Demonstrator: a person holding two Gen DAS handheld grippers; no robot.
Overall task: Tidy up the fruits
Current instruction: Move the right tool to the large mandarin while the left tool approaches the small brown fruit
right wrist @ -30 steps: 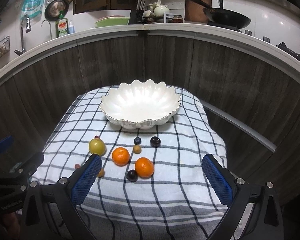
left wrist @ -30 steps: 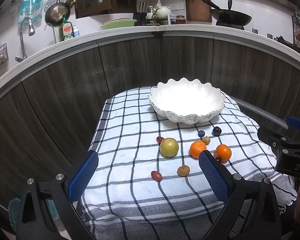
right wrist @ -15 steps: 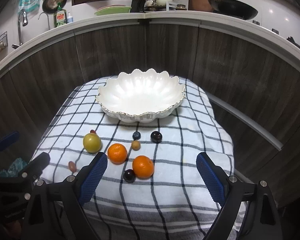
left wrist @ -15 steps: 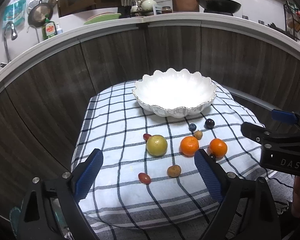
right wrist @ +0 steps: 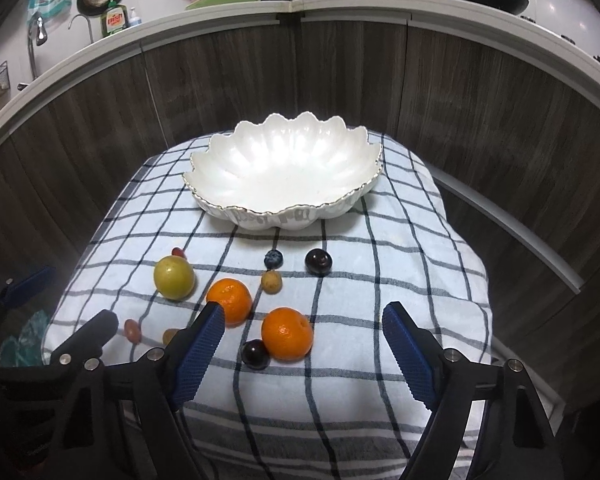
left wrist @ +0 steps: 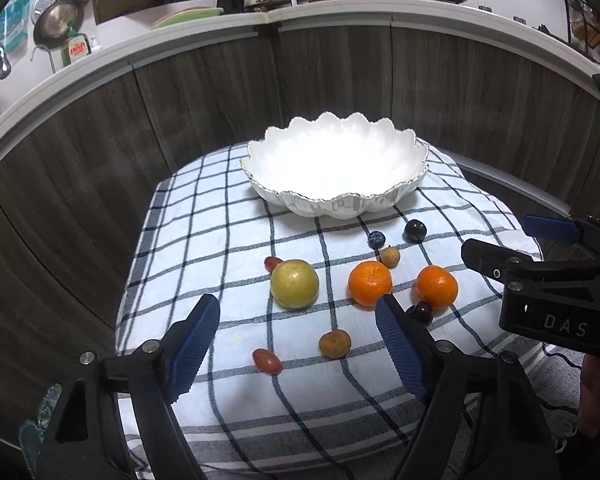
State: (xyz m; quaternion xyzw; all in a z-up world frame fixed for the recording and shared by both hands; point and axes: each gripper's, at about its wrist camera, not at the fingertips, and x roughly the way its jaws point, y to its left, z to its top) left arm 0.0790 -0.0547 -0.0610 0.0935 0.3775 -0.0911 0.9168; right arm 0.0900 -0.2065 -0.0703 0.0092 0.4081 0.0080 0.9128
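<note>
A white scalloped bowl sits empty at the back of a checked cloth. In front of it lie a yellow-green fruit, two oranges, a blueberry, dark plums, small brown fruits and red grapes. My left gripper is open and empty, above the near fruits. My right gripper is open and empty, near the front orange.
The checked cloth covers a small table in front of dark wood cabinet fronts. A counter behind holds a dish soap bottle, pans and a green tray. The right gripper body shows at the right of the left wrist view.
Both grippers have moved forward and down toward the fruits, which look larger now. The fruits and bowl have not moved. Both stay open.
</note>
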